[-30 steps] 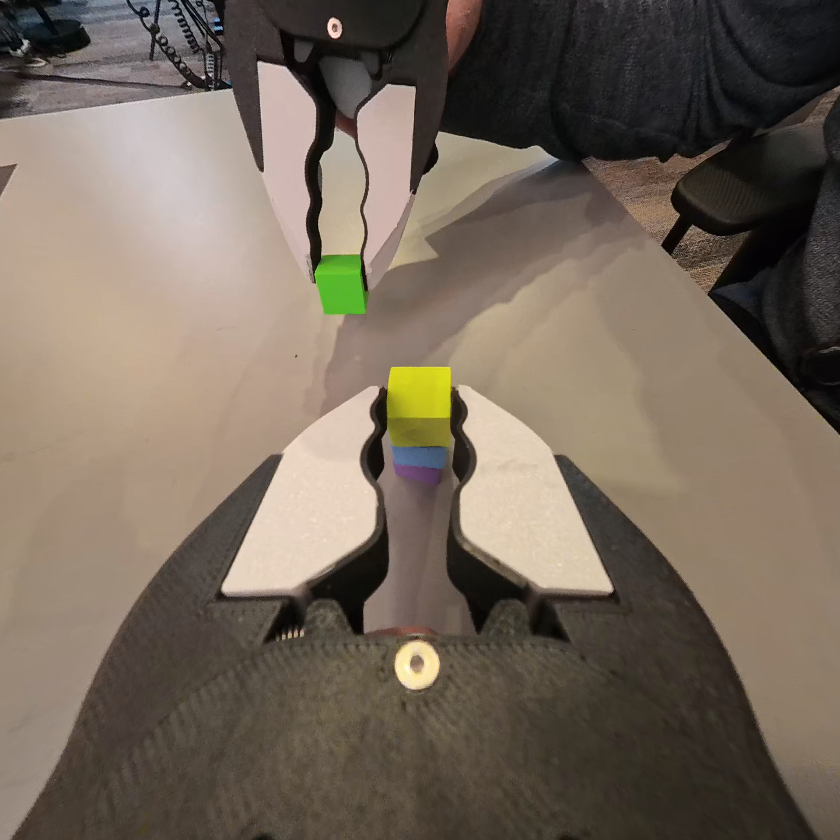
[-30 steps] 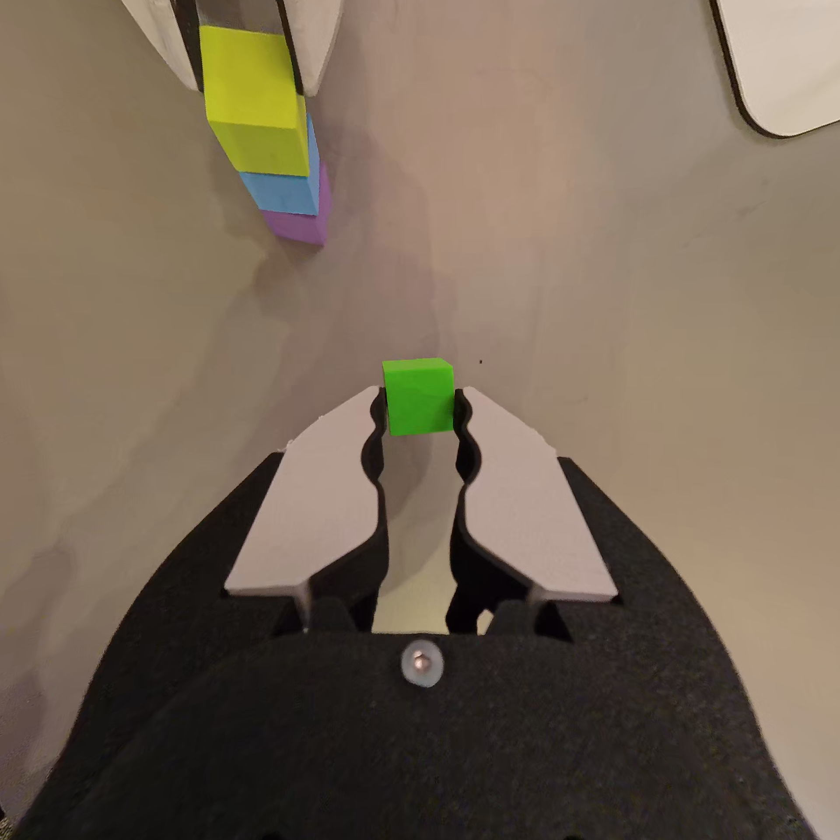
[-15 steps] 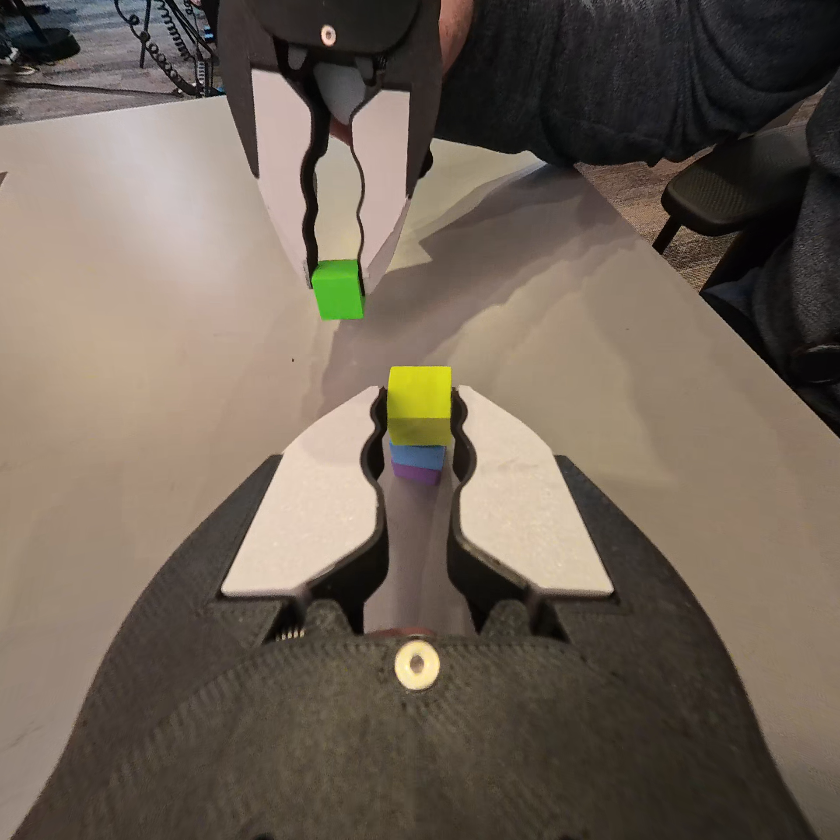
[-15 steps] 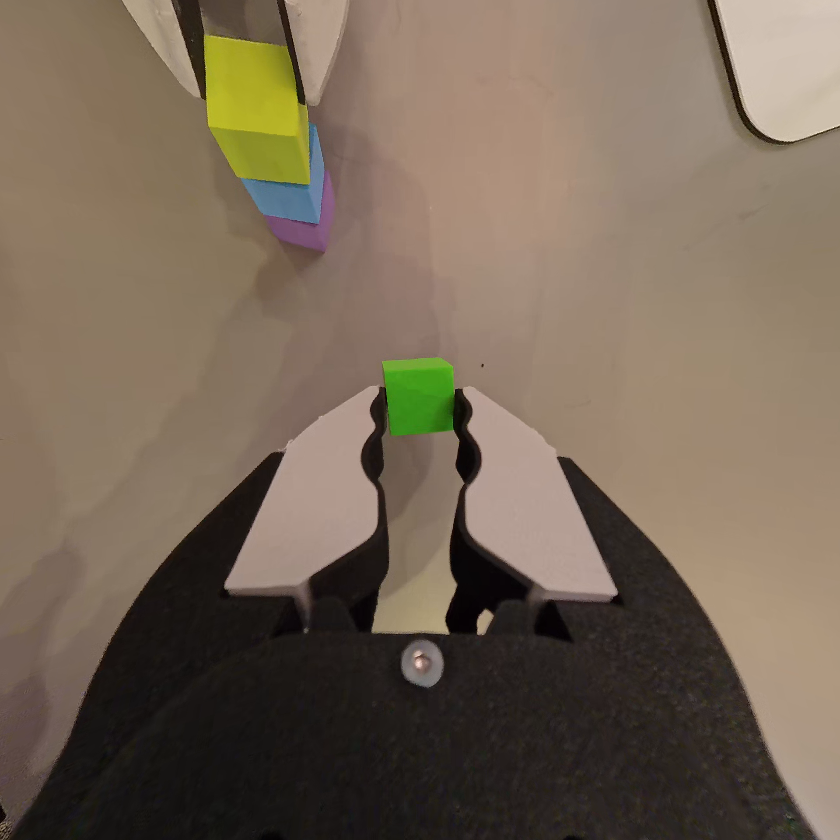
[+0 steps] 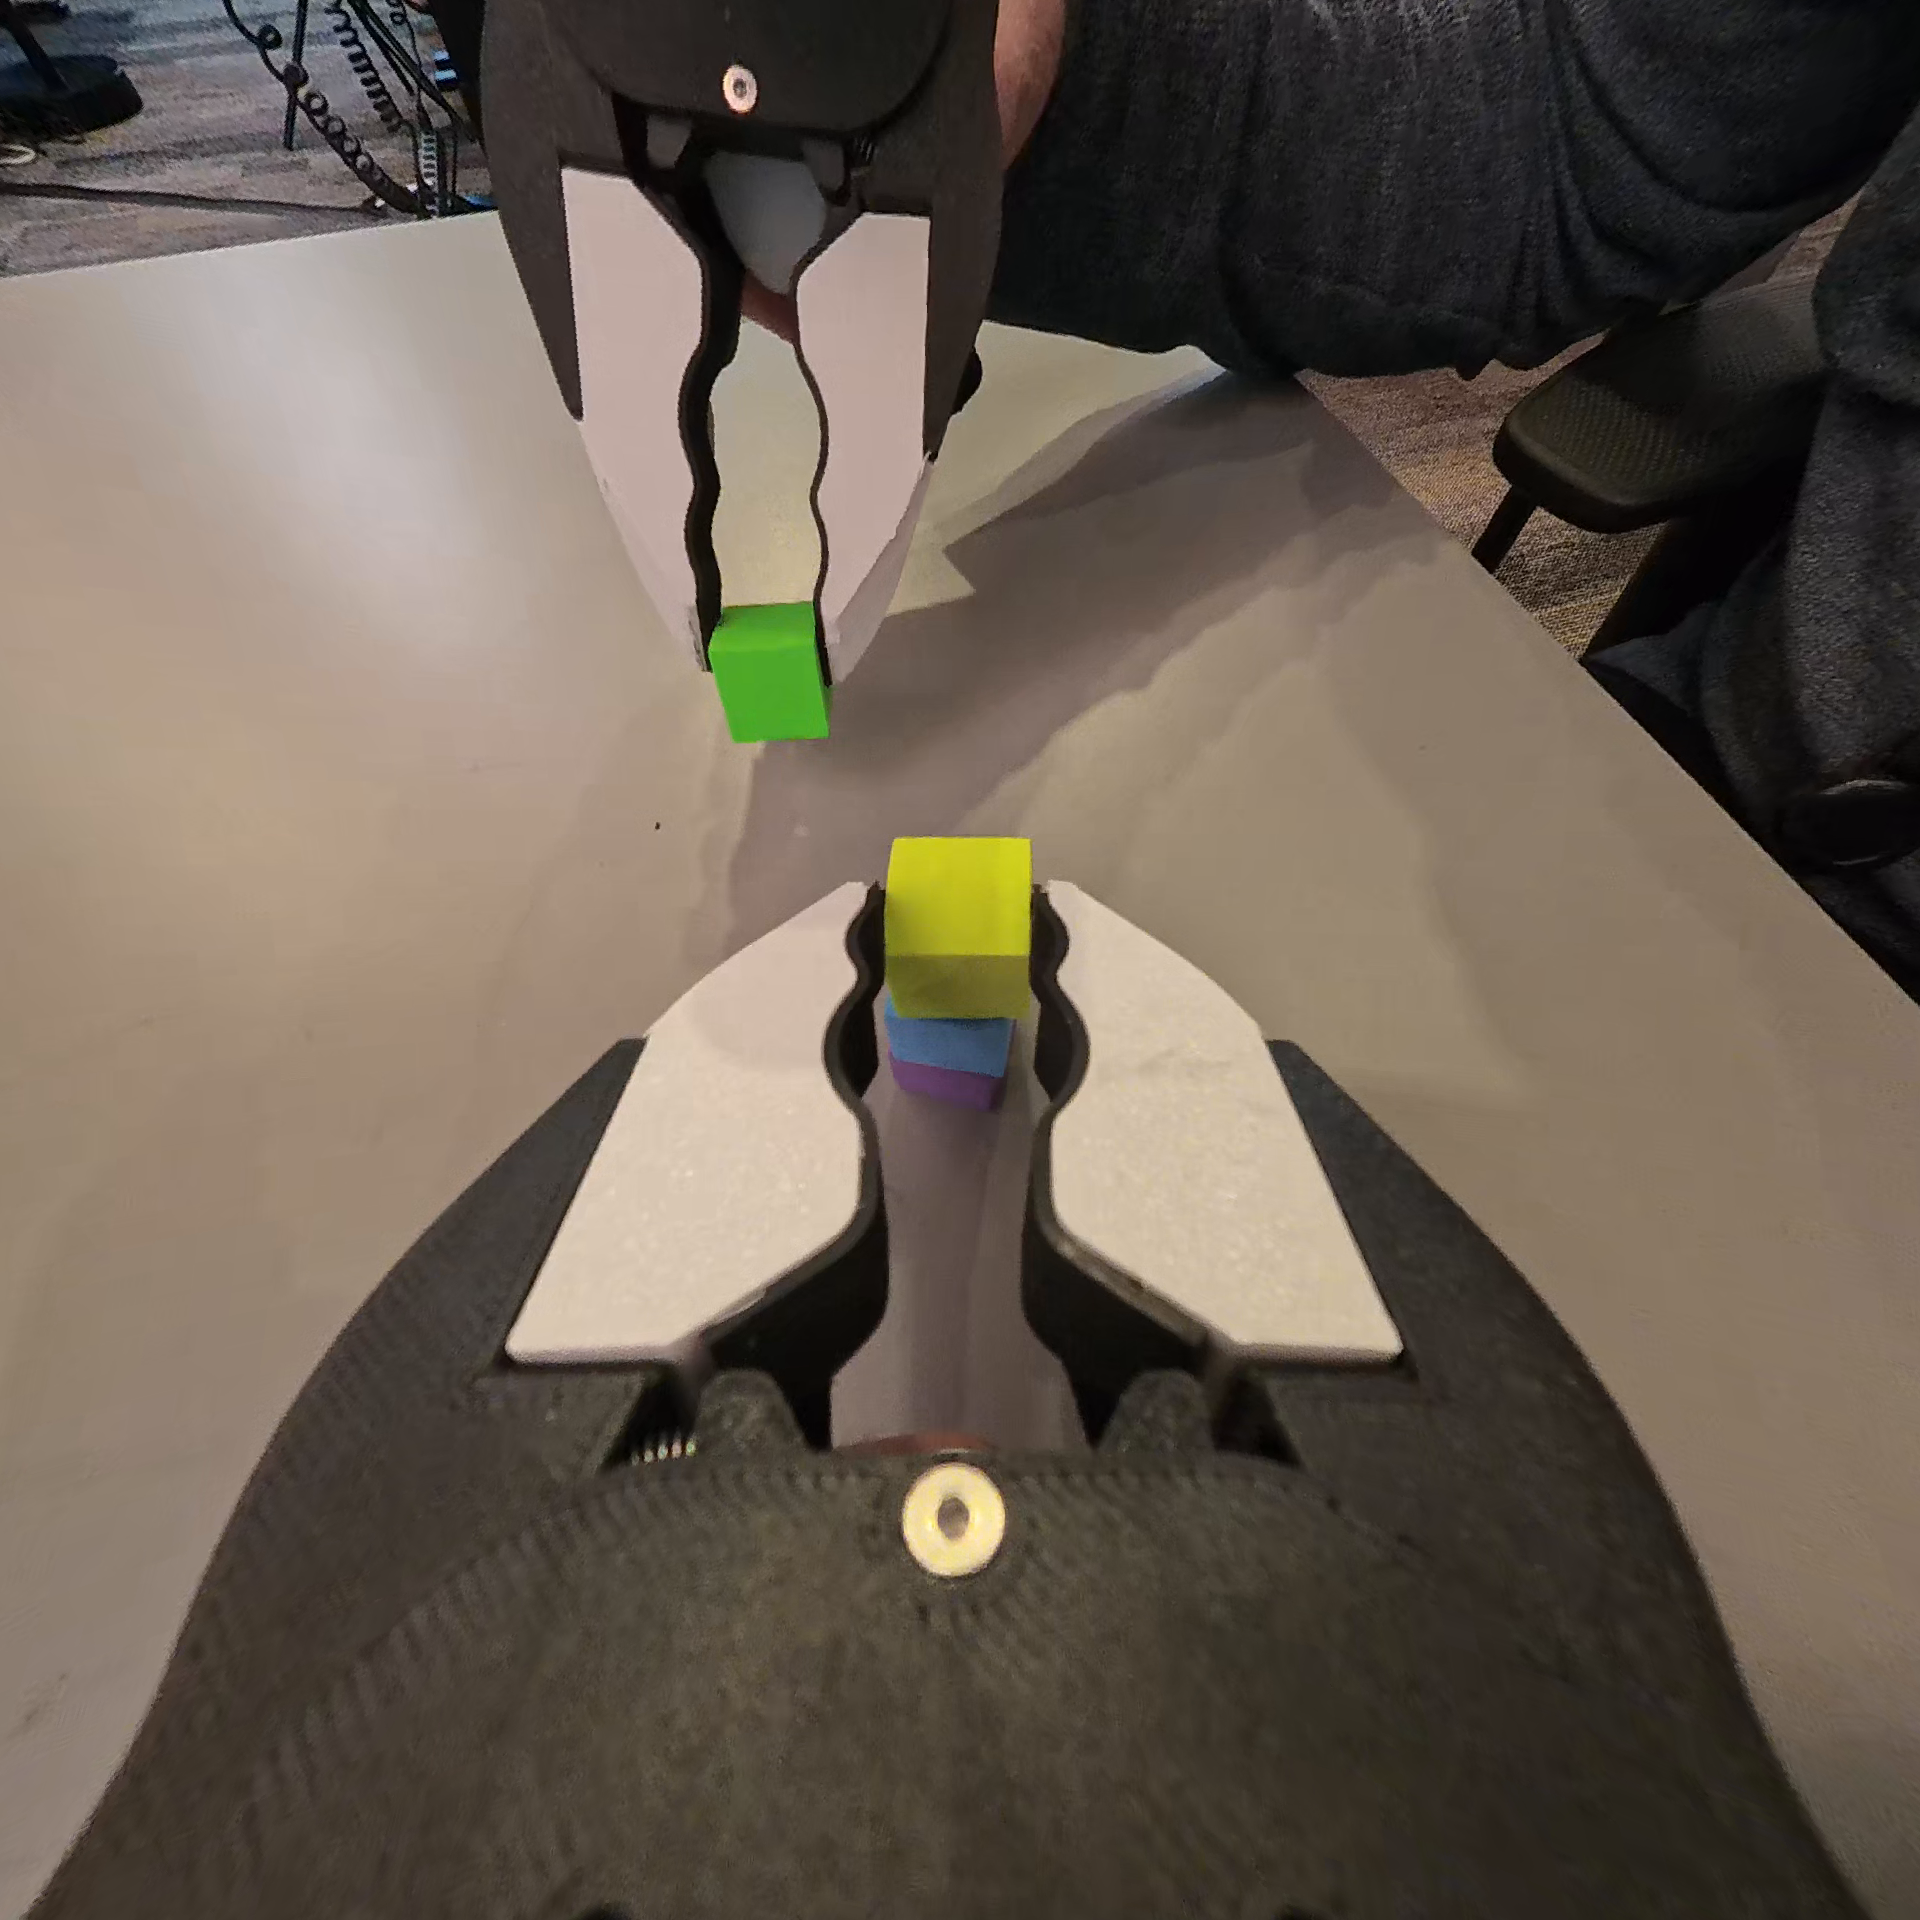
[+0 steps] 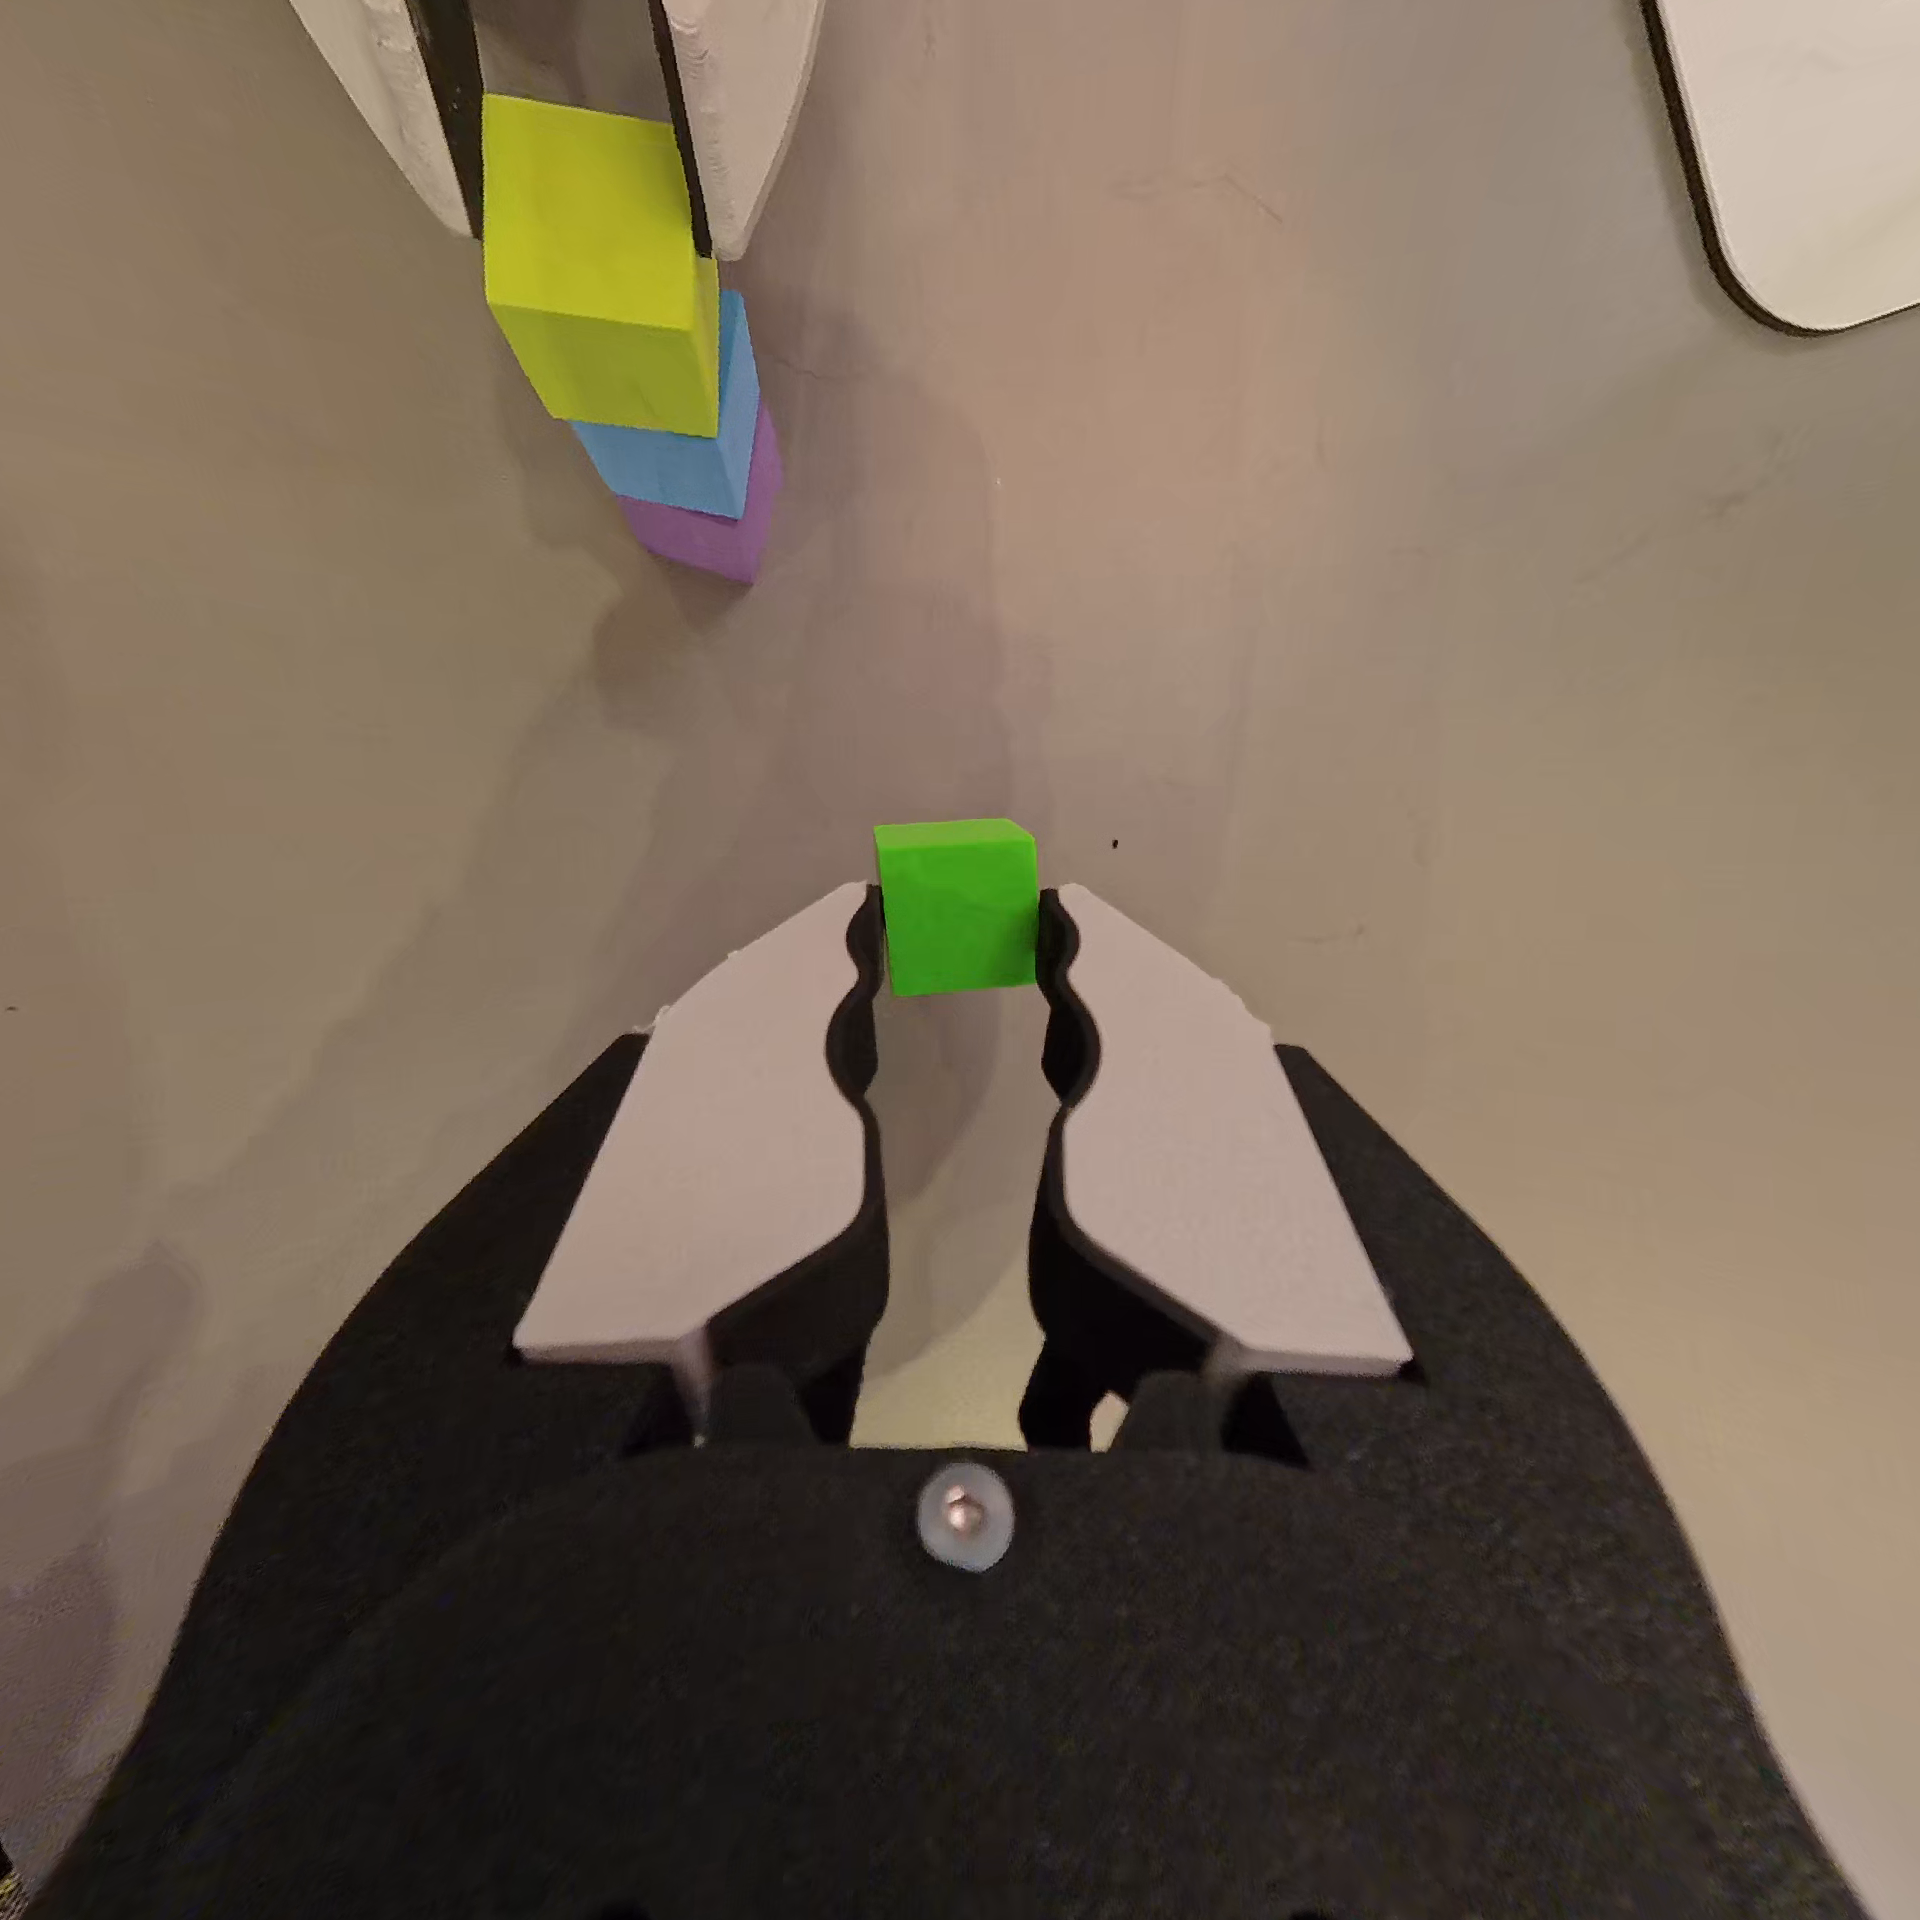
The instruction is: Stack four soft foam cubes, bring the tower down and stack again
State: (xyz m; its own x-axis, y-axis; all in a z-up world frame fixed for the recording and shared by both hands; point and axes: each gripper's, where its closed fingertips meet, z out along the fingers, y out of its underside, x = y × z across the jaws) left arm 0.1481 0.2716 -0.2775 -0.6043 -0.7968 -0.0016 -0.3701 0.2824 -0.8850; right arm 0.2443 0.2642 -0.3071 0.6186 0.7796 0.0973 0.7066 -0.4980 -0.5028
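Note:
My left gripper [image 5: 958, 914] is shut on a yellow cube [image 5: 958, 925] that sits on top of a blue cube [image 5: 948, 1044] and a purple cube [image 5: 945, 1086] on the grey table [image 5: 312, 831]. The same stack shows in the right wrist view, with the yellow cube [image 6: 592, 260] on the blue cube [image 6: 675, 457] and the purple cube [image 6: 707, 535]. My right gripper [image 6: 956, 925] is shut on a green cube [image 6: 956, 904] and holds it above the table. It shows in the left wrist view [image 5: 769, 644] beyond the stack with the green cube [image 5: 771, 686].
A person's dark sleeve [image 5: 1403, 177] lies across the table's far right. A black chair [image 5: 1662, 436] stands off the table's right edge. A white board with a dark rim [image 6: 1808, 156] lies at the upper right of the right wrist view.
The right gripper with the green cube has drifted slightly closer to the stack and a little higher. The left gripper stays shut on the yellow cube atop the stack.

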